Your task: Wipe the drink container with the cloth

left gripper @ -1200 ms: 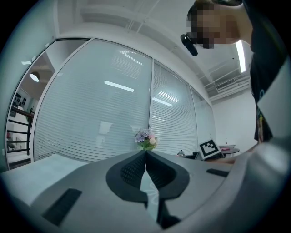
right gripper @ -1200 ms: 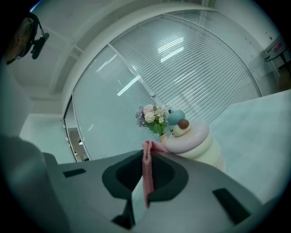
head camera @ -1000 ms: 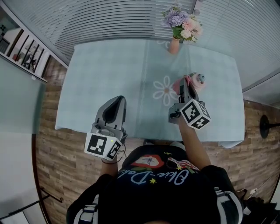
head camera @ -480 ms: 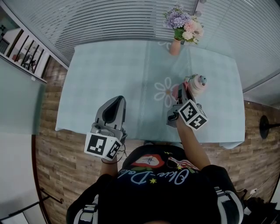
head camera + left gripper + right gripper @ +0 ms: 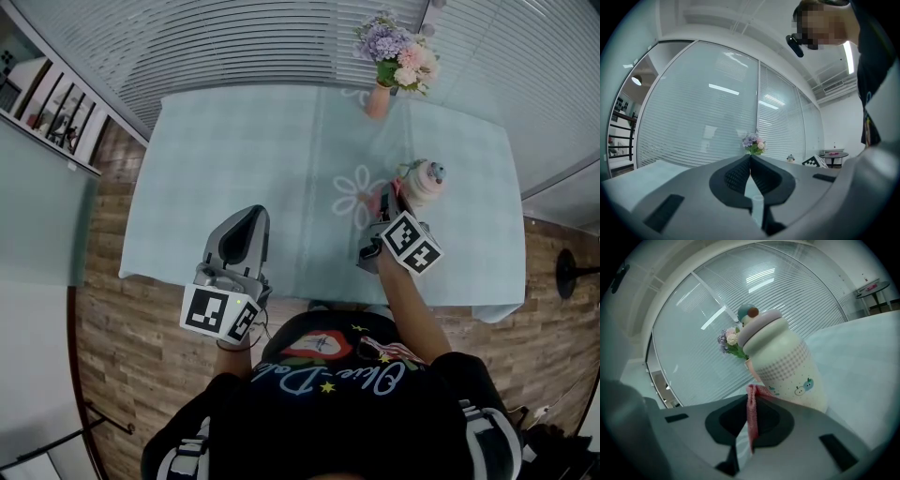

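Pink cloth (image 5: 752,416) sits pinched in your right gripper (image 5: 751,401), its top against the cream drink container (image 5: 780,364) standing on the table (image 5: 234,159); your left gripper (image 5: 750,164) is closed, empty.

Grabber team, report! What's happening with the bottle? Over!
Left gripper shut, empty, idle. Right gripper shut on cloth, cloth against the bottle low on its side. Bottle upright. Nothing in the way; vase far back.

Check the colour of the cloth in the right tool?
Pinkish red cloth; it shows best in the right gripper view.
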A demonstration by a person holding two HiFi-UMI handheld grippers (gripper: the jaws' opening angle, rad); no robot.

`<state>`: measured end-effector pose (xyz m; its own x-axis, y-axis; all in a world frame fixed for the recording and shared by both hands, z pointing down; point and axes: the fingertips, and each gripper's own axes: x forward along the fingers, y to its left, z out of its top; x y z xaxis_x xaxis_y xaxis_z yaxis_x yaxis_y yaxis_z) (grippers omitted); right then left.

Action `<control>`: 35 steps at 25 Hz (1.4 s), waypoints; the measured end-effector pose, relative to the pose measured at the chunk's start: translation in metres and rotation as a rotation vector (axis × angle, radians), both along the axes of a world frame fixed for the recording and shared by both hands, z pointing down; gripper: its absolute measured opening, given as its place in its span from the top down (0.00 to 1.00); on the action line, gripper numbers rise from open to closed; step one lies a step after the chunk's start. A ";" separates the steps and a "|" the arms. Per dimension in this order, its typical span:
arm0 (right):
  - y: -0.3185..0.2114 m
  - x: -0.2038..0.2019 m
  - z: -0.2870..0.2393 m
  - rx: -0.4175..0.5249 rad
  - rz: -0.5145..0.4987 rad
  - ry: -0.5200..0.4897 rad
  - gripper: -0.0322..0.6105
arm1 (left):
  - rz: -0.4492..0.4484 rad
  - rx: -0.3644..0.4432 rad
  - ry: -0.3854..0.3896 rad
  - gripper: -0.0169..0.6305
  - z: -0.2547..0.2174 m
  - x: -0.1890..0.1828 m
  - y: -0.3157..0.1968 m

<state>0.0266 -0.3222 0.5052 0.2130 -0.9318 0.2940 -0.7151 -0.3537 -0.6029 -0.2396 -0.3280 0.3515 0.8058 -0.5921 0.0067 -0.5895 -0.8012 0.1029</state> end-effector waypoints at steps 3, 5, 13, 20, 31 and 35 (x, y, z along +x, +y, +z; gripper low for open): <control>0.001 0.001 0.004 -0.016 0.004 -0.007 0.93 | -0.005 0.001 -0.006 0.97 0.000 -0.001 0.002; 0.001 0.001 0.008 -0.025 0.004 -0.013 0.93 | -0.009 0.004 -0.012 0.97 0.001 -0.001 0.003; 0.003 0.001 0.022 -0.052 0.007 -0.073 0.93 | -0.021 0.000 -0.018 0.97 0.002 -0.005 0.009; 0.006 0.000 0.030 -0.053 -0.008 -0.097 0.93 | -0.025 -0.008 -0.028 0.97 0.005 -0.004 0.014; 0.018 -0.015 0.000 0.022 -0.119 -0.065 0.93 | -0.019 -0.011 -0.042 0.97 0.008 0.003 0.015; 0.027 -0.026 -0.024 0.083 -0.211 -0.040 0.93 | -0.021 -0.009 -0.045 0.97 0.006 0.011 0.019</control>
<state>0.0009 -0.2955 0.4810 0.0009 -0.9759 0.2183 -0.7432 -0.1467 -0.6528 -0.2286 -0.3093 0.3579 0.7920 -0.6087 0.0480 -0.6104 -0.7877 0.0832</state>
